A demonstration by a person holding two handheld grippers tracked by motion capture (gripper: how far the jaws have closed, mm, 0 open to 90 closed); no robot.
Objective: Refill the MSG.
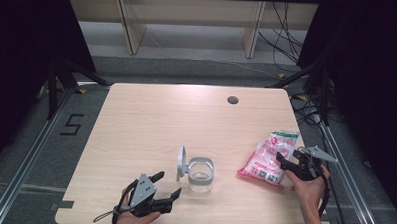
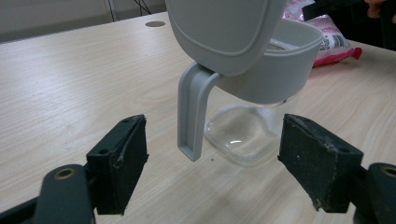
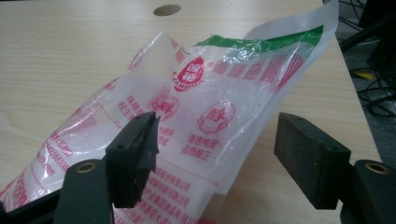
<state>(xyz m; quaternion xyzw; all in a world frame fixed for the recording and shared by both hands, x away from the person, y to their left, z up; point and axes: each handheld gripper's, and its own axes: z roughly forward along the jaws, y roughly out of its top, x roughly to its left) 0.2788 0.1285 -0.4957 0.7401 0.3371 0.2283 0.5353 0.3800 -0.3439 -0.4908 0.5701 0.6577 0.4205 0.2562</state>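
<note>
**Right tongs lining up on the bag, nothing gripped yet**

Right gripper (image 1: 288,164) has its jaws spread wide around the bag's (image 3: 201,121) crinkled top; pads aren't pressing. The bag lies at the table's (image 1: 151,115) right edge. Left gripper (image 1: 167,185) is released too, facing the jar's (image 2: 261,93) handle (image 2: 192,116); lid (image 2: 224,28) is flipped up. Likely step: pick-up approach. Next: squeeze onto the plastic, then lift.

Jar (image 1: 201,175) near table (image 1: 151,120) front edge, centre, hinged lid (image 1: 181,161) upright at its left. Bag (image 1: 269,157) to the right. Left gripper (image 1: 165,187) front-left of jar; right gripper (image 1: 283,165) at bag's front-right corner.
</note>
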